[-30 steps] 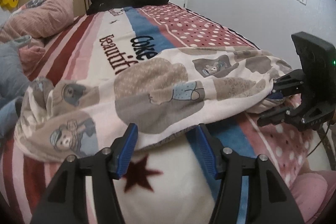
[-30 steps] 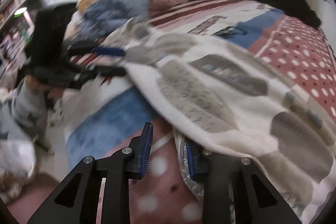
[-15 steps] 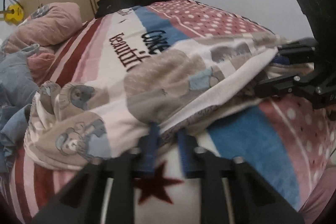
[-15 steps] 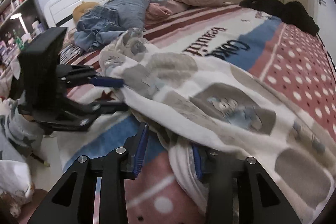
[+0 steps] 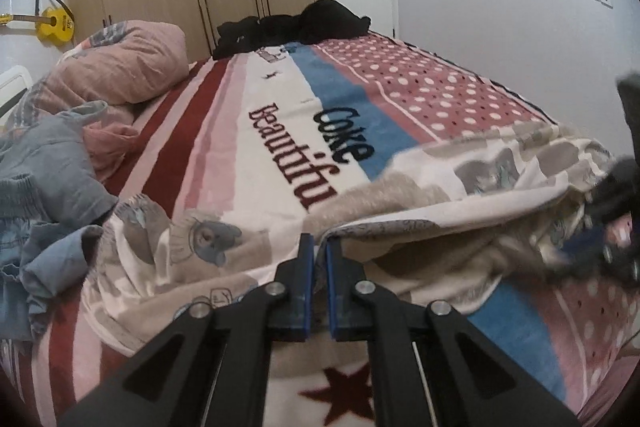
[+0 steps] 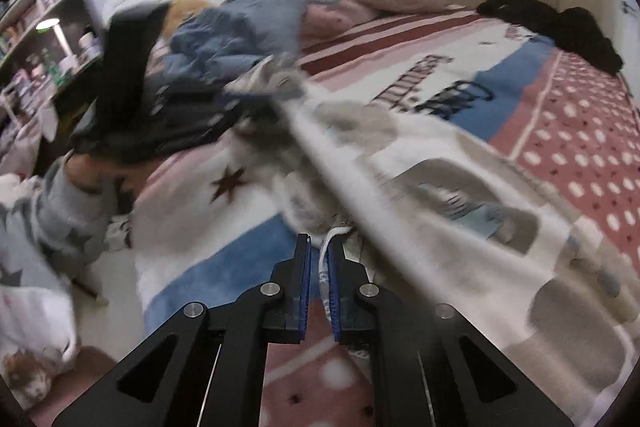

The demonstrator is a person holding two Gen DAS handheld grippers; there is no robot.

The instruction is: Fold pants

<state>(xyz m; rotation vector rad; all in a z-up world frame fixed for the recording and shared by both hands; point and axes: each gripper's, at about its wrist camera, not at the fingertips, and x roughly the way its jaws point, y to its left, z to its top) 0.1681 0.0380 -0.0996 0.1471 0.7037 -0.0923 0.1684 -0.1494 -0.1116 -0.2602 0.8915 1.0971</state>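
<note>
Cream pants (image 5: 400, 203) printed with grey and blue bears lie across the near end of the bed. My left gripper (image 5: 320, 247) is shut on their near edge, the cloth pinched between the blue pads. In the right wrist view my right gripper (image 6: 319, 251) is shut on the white hem of the pants (image 6: 480, 211). A taut fold of cloth runs between the two grips. My right gripper (image 5: 600, 235) shows blurred at the right of the left wrist view. My left gripper (image 6: 160, 123) shows blurred at the left of the right wrist view.
The bed carries a striped and dotted blanket (image 5: 280, 99) with lettering. Blue clothes (image 5: 44, 195) and a pink duvet (image 5: 120, 63) lie at its left, black clothes (image 5: 296, 27) at the far end. A person's sleeve (image 6: 52, 211) and shelves (image 6: 32, 11) are left of the bed.
Both grippers have closed on the edge of the pants. The edge is lifted and drawn taut between them, and both views have risen slightly.
</note>
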